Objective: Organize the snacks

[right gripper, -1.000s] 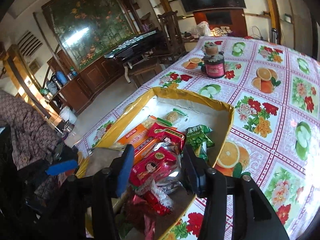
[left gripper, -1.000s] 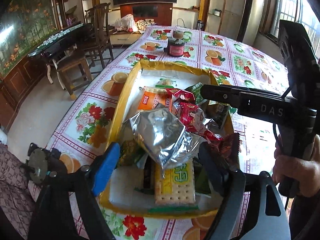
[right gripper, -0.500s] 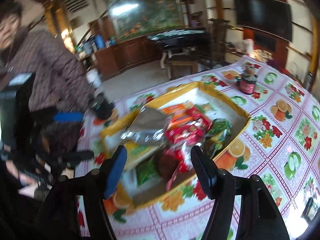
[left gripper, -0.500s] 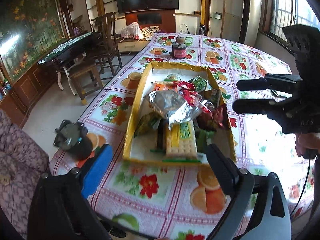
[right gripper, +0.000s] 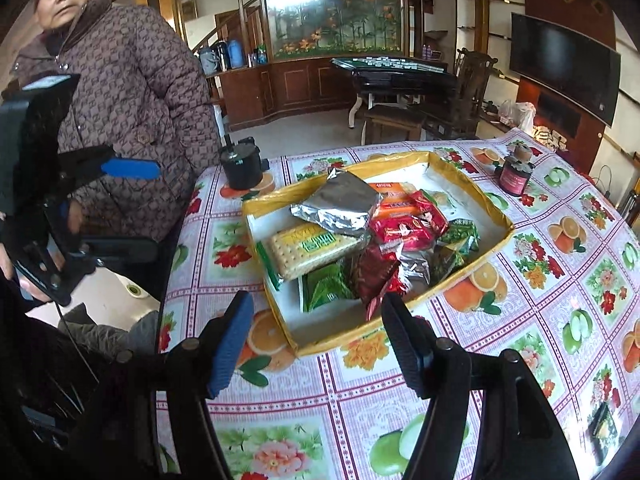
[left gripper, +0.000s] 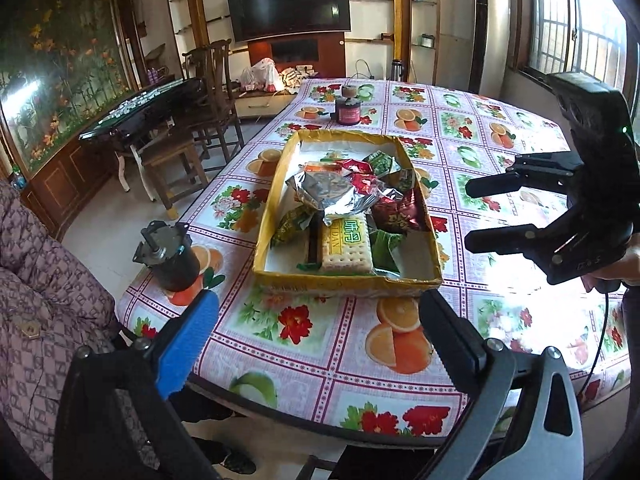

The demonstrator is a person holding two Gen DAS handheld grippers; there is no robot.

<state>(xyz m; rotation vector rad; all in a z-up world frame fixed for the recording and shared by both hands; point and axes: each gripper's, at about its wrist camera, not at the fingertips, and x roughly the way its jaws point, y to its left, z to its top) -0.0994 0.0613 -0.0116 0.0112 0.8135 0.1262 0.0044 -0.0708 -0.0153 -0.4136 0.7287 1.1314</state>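
A living room is showing in the left wrist view, with a floral oilcloth table (left gripper: 304, 344) filling the foreground. The yellow-rimmed tray (left gripper: 344, 280) of snacks is sitting at twelve o'clock from the left gripper (left gripper: 316, 332), well apart from it, its long axis running away from the camera. A cracker packet (left gripper: 347, 246) is lying along that axis at the near end, with a foil bag (left gripper: 326, 192) heaped above it. The left jaws have just been opening and are standing wide with nothing between them. The right gripper (left gripper: 468, 216) is hanging at three o'clock (beside the tray, not over it), its jaws apart and empty.

In the right wrist view the same table (right gripper: 560, 280) is stretching off, and the tray (right gripper: 384, 332) is lying at twelve o'clock, turned on the diagonal. Its near corner is sitting just beyond the right gripper (right gripper: 316, 344), so this hand looks the nearer one. The jaws are standing half apart, gripping nothing, angled downward. The cracker packet (right gripper: 310, 246) is running toward ten o'clock under the foil bag (right gripper: 340, 204). A person in a quilted jacket (right gripper: 132, 92) is standing at ten o'clock.
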